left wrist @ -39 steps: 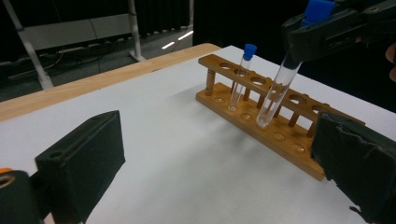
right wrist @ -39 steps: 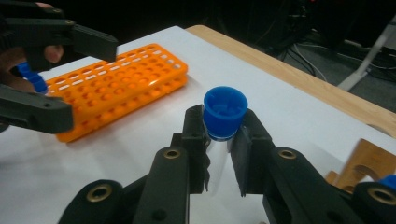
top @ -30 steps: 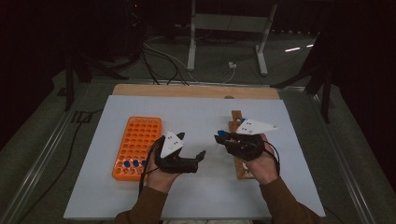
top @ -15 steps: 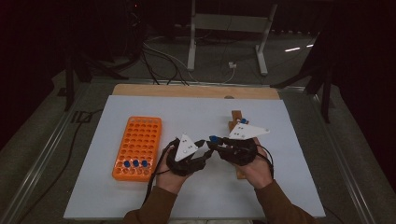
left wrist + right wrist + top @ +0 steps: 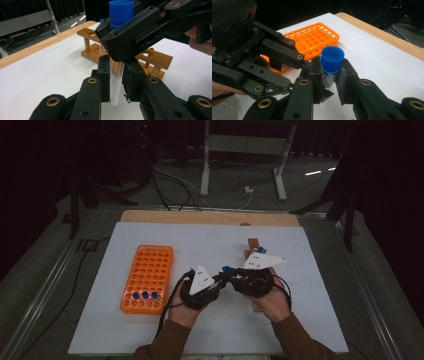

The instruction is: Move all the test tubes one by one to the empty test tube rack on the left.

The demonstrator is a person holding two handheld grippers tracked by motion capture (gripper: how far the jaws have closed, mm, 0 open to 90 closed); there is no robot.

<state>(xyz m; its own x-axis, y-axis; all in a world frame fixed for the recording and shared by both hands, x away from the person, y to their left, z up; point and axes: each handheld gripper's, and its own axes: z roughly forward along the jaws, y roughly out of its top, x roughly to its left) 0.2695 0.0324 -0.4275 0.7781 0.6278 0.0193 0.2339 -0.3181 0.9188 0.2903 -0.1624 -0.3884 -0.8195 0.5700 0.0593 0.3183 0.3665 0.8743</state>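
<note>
You hold one clear tube (image 5: 115, 82) between both tools, above the white sheet (image 5: 300, 245) in the middle of the table. It is a smooth, transparent cylinder with a rounded bottom, topped by a glossy blue cap (image 5: 332, 59) that is round and slightly flared.

Your right gripper (image 5: 329, 75) is clamped on the tube just under the cap; in the right gripper view its matte black jaws press the clear wall from both sides, and the cap stands proud above them. Your left gripper (image 5: 117, 82) has just been closing, and its jaws now pinch the lower part of the same tube, with the rounded bottom showing just below the pads. The pads look rough and a little ragged at the edges, while the jaw links are flat black plastic with brass-coloured rivets.

In the high view the two tools meet tip to tip, each carrying a pale grey three-cornered plate. To your left lies the orange rack (image 5: 148, 277), a rectangular plastic grid of round holes with three blue-capped tubes (image 5: 144, 295) in its near row. Behind your right gripper stands a wooden rack (image 5: 152, 56) of light varnished boards joined by turned pegs, with round holes in its top board. A bare wooden strip (image 5: 210, 218) runs along the far edge of the sheet.
</note>
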